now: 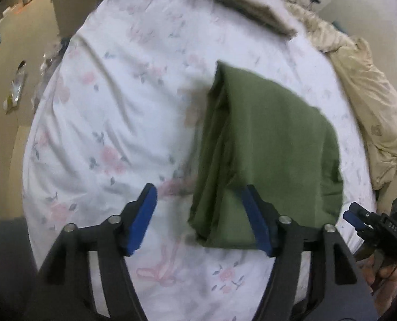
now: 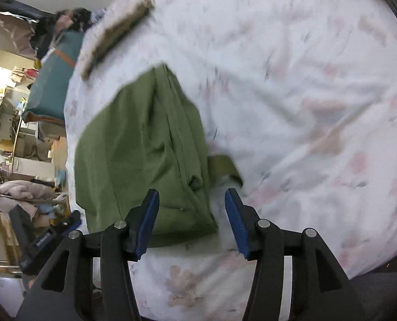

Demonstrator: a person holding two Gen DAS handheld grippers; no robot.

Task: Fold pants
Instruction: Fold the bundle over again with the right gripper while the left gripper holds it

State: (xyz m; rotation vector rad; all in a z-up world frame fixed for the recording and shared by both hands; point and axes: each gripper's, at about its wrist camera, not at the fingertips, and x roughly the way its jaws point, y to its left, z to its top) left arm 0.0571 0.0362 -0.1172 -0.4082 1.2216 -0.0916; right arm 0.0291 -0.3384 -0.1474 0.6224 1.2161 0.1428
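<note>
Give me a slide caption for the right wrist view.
Right tongs open above the folded green pants lying on a floral bedsheet.

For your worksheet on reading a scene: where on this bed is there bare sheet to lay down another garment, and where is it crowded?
Bare floral sheet lies left of the folded green pants in the left wrist view, up to the folded beige cloth. Crowded: the strip between the pants and the rumpled cream quilt, and the near edge, where both grippers hang.
</note>
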